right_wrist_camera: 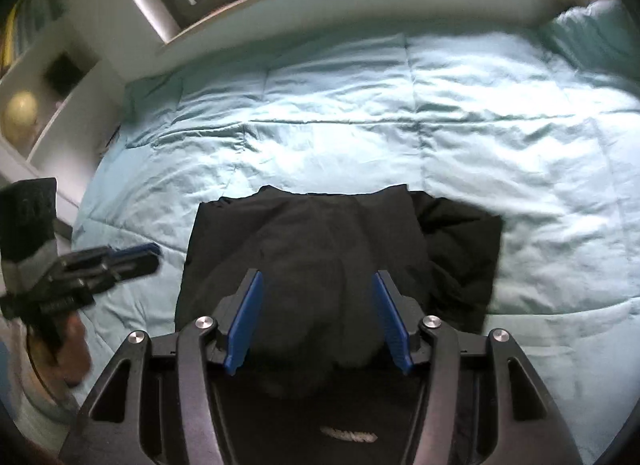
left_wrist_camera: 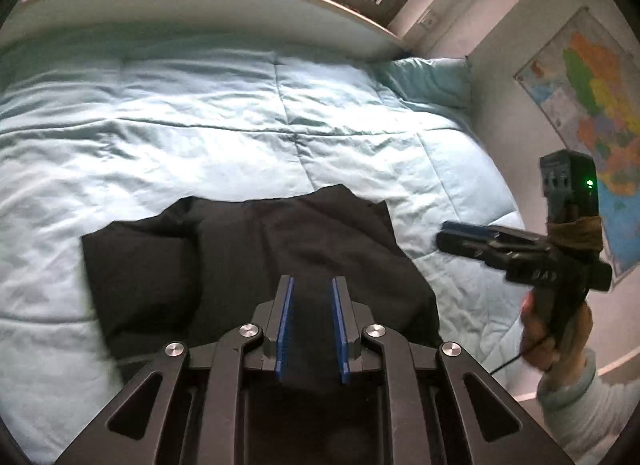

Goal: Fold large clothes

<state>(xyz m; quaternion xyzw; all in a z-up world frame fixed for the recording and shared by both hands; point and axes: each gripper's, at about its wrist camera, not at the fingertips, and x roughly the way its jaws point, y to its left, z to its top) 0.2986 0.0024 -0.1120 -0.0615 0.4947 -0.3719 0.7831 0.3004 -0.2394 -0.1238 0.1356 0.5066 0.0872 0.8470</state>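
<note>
Black garment (left_wrist_camera: pixel 256 257) lies bunched at lower centre of the frame on the blue quilt (left_wrist_camera: pixel 200 137), soft, limp, probably light; my left gripper (left_wrist_camera: pixel 312 305) and right gripper (right_wrist_camera: pixel 318 305) hover spread, empty; I'd pinch its corners.

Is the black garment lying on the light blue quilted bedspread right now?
Yes, the black garment lies bunched and partly folded on the light blue quilted bedspread, in front of the open right gripper.
</note>
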